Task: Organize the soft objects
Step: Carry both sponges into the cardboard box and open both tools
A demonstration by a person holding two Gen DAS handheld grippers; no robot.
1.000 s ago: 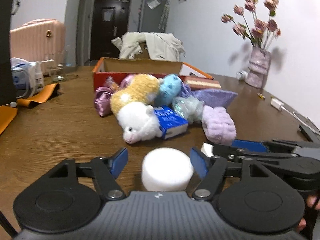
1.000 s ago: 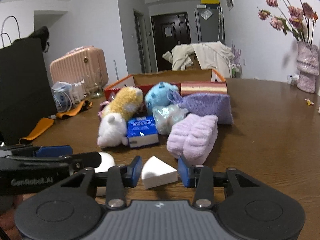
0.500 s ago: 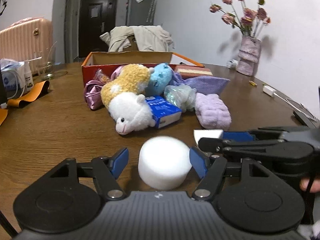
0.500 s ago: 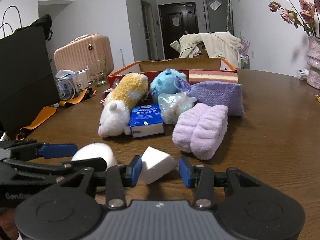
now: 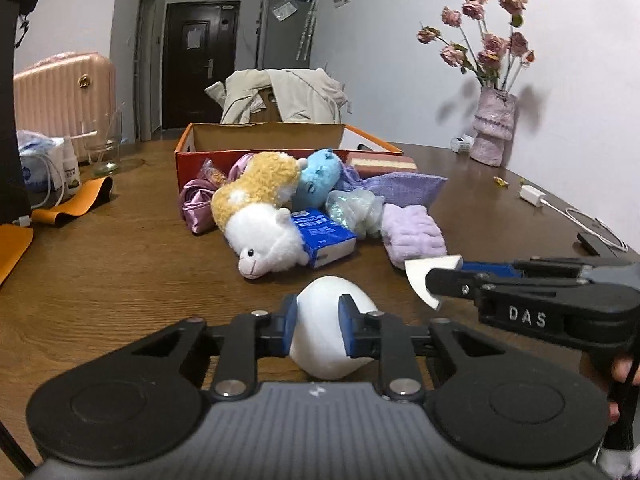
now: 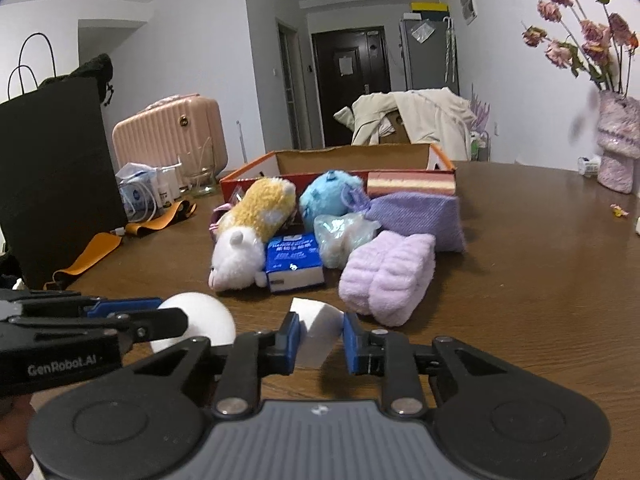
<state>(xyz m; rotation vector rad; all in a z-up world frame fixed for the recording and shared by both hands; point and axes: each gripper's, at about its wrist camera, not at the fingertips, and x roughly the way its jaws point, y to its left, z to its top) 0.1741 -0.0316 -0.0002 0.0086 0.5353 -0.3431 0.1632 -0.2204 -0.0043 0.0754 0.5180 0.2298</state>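
Left gripper (image 5: 318, 330) pinches the round sponge (image 5: 328, 328); right gripper (image 6: 320, 338) pinches the wedge (image 6: 318, 330); lift both clear, then carry over the toys into the box (image 6: 352, 156)

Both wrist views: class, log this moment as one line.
left gripper: shut on round sponge | right gripper: shut on wedge sponge | box: open

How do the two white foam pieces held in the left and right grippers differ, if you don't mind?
The round sponge in the left gripper is curved all over, bulging around the pads; the wedge sponge in the right gripper has flat faces and sharp edges. The round one looks bulkier. Both are white and clamped.
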